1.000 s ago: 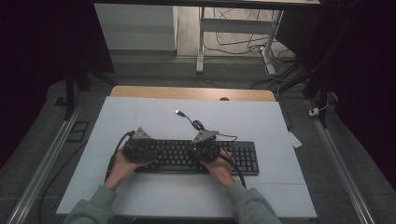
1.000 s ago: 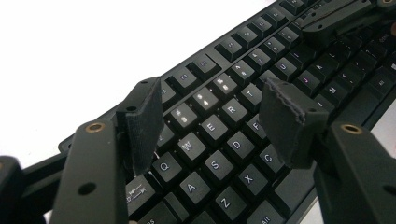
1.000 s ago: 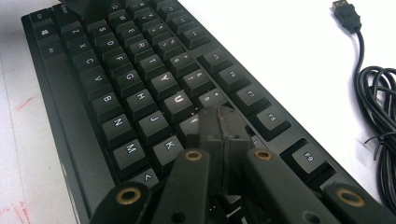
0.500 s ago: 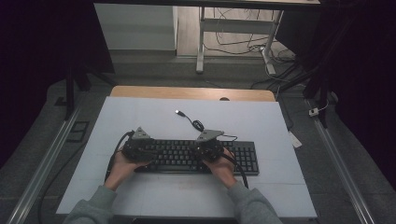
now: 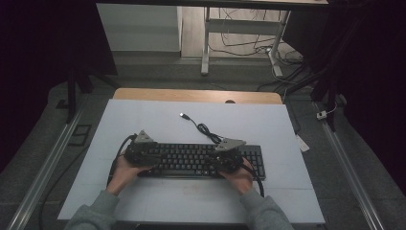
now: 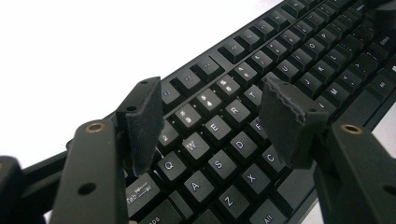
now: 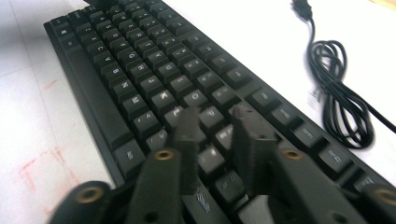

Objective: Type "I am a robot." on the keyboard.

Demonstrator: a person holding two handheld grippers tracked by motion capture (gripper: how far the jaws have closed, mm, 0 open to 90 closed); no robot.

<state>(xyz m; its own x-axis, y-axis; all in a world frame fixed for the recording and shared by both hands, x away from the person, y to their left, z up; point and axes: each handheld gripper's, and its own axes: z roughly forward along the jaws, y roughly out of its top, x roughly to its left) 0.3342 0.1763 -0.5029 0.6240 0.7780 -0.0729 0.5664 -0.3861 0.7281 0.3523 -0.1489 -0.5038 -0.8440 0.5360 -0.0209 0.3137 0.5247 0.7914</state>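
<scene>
A black keyboard lies across the near half of the white table. Its black cable coils behind it and ends in a USB plug. My left gripper hovers open over the keyboard's left end, above the Q, W and E keys, with nothing between its pads. Over the right part of the letter keys, my right gripper has just been opening its jaws. A narrow gap shows between them and nothing is in it.
A wooden strip runs along the table's far edge. Metal rails flank the table on both sides. A small white tag lies off the right edge. Faint red marks show on the table in front of the keyboard.
My right gripper has slid to the right along the keyboard. The left gripper and the keyboard have stayed put.
</scene>
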